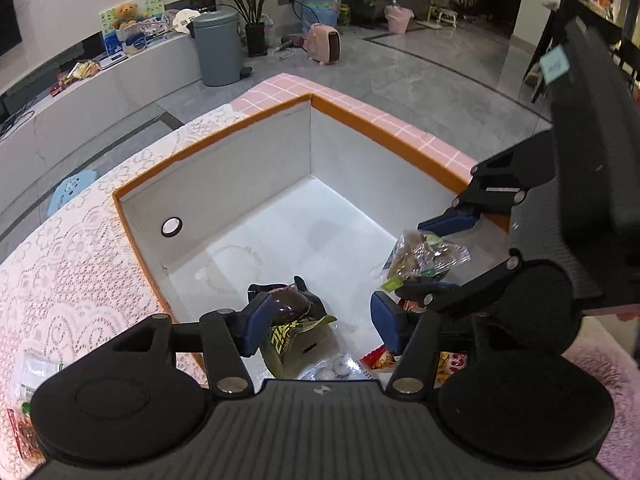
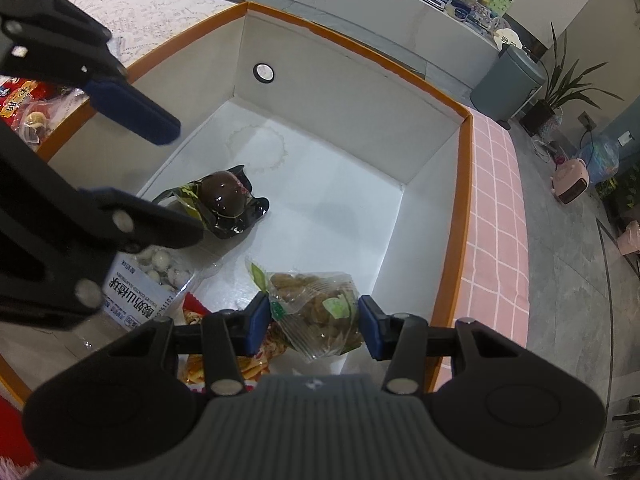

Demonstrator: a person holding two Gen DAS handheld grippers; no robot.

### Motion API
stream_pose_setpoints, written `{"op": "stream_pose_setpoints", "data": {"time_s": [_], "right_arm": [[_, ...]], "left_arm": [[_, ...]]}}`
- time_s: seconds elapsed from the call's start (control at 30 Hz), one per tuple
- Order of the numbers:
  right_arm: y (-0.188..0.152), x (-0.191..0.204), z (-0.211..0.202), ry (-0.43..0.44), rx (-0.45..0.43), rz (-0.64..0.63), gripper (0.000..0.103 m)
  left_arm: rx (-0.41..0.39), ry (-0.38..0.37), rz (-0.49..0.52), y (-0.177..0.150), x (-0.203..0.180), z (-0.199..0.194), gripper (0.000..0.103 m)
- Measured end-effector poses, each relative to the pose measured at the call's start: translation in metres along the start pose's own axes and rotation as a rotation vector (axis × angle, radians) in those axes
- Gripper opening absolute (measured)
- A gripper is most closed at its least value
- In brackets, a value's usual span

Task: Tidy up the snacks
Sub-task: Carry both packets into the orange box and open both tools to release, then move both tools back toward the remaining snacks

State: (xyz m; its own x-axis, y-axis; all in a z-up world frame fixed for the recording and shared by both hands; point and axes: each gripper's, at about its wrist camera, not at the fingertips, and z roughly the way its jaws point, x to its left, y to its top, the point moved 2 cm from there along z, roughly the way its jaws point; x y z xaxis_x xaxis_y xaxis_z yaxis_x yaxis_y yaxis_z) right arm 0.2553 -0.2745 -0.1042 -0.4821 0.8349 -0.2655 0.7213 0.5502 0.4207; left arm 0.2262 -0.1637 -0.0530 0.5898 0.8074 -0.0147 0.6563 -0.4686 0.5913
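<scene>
The left gripper [image 1: 316,320] stood spread above the dark vacuum-packed egg pouch [image 2: 224,200], partly hiding it. The right gripper [image 2: 314,322] pinched a clear crinkly packet of brown nuts [image 2: 316,308] over the white orange-rimmed cardboard box [image 2: 464,184].

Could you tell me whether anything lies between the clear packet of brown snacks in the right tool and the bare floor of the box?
Nothing visible does. The clear packet sits between the right tool's pads over open white floor of the box; the dark egg packet lies off to the side.
</scene>
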Motion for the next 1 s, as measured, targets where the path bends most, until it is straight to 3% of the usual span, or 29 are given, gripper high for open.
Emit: {"op": "stream_pose_setpoints", "data": {"time_s": [0.43, 0.67, 0.8, 0.87, 1.0], "right_arm": [[0.008, 0.002, -0.003, -0.021, 0.030, 0.002, 0.048], [0.012, 0.003, -0.019, -0.047, 0.019, 0.000, 0.060], [0.015, 0.004, -0.032, -0.046, 0.001, 0.021, 0.061], [0.015, 0.006, -0.041, -0.046, -0.018, 0.038, 0.070], [0.017, 0.014, -0.060, -0.053, -0.075, 0.065, 0.073]], "left_arm": [[-0.007, 0.027, -0.038, -0.004, 0.014, -0.015, 0.069], [-0.018, 0.035, -0.051, -0.007, 0.019, -0.026, 0.069], [-0.022, 0.052, -0.058, -0.010, 0.023, -0.035, 0.069], [-0.027, 0.064, -0.071, -0.014, 0.027, -0.040, 0.069], [-0.045, 0.094, -0.111, -0.023, 0.039, -0.053, 0.069]]}}
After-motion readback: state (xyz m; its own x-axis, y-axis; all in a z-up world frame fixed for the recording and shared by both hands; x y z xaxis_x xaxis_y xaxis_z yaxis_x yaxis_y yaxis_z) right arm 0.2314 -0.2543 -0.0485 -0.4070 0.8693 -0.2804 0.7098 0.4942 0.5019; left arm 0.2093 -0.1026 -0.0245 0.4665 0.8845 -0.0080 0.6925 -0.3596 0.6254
